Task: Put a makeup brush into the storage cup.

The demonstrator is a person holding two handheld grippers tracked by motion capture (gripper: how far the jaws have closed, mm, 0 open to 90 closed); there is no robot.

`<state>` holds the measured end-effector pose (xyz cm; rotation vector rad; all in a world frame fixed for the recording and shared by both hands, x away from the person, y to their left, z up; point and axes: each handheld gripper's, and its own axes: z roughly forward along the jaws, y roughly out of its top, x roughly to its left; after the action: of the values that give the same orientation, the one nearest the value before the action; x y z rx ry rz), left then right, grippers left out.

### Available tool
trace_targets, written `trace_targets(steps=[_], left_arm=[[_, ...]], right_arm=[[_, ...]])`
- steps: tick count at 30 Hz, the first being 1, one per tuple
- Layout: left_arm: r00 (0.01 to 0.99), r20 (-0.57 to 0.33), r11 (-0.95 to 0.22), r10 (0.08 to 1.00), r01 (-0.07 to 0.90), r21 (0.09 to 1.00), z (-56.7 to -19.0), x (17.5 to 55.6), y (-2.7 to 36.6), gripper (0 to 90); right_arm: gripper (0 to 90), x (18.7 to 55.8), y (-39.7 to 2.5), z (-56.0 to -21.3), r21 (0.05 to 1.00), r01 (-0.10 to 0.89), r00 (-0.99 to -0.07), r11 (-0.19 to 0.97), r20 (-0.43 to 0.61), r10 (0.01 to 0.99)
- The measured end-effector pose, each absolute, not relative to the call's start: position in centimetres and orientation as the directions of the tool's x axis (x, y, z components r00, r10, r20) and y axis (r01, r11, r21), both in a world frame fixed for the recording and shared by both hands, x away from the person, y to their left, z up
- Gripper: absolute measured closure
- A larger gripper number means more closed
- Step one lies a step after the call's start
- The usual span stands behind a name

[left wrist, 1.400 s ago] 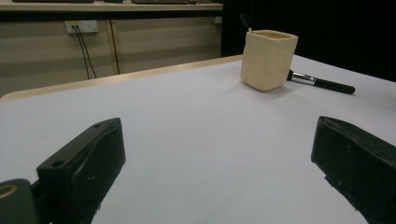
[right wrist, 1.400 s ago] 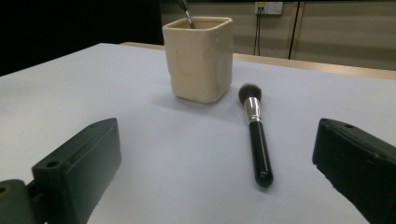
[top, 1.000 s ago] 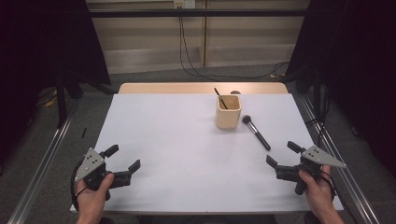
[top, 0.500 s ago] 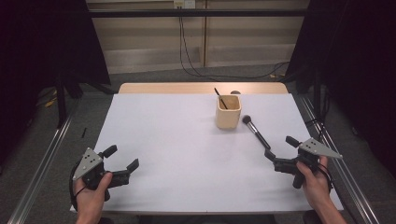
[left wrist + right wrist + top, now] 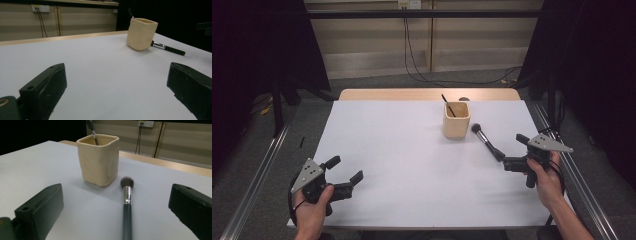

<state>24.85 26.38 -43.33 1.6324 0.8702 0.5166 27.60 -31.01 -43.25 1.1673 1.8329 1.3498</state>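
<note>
— While the right gripper (image 5: 511, 151) stands open at the brush (image 5: 127, 202) handle's end, what's nearby?
— A cream cup (image 5: 99, 159) just beside the bristles, nothing between. Left gripper (image 5: 345, 170), open, well apart.

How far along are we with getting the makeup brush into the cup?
Done: one dark-handled tool already stands in the cream cup. In hand: the right gripper, jaws open, sits at the handle end of the makeup brush, which lies flat on the table. Left: grasping, lifting and dropping it in. The left gripper is open, idle.
</note>
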Motion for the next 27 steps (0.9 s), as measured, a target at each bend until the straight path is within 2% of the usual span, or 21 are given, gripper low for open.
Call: trace_targets(steps=[17,19,27], left_arm=[[0.630,-0.095,-0.090,0.771,0.255,0.963,-43.3,24.9,26.4,2.7],[0.630,-0.095,-0.090,0.770,0.254,0.963,-43.2,24.9,26.4,2.7],[0.629,-0.094,-0.087,0.772,0.251,0.964,-43.2,24.9,26.5,2.7]], right_arm=[[2.3,32.9,-30.1,-43.7,0.917,0.378,-0.440,0.124,0.060,0.896],[5.1,33.4,-29.9,-43.7,0.907,0.398,-0.421,0.141,0.044,0.906],[5.3,35.0,-29.5,-43.0,0.891,0.415,-0.391,0.184,-0.008,0.920]])
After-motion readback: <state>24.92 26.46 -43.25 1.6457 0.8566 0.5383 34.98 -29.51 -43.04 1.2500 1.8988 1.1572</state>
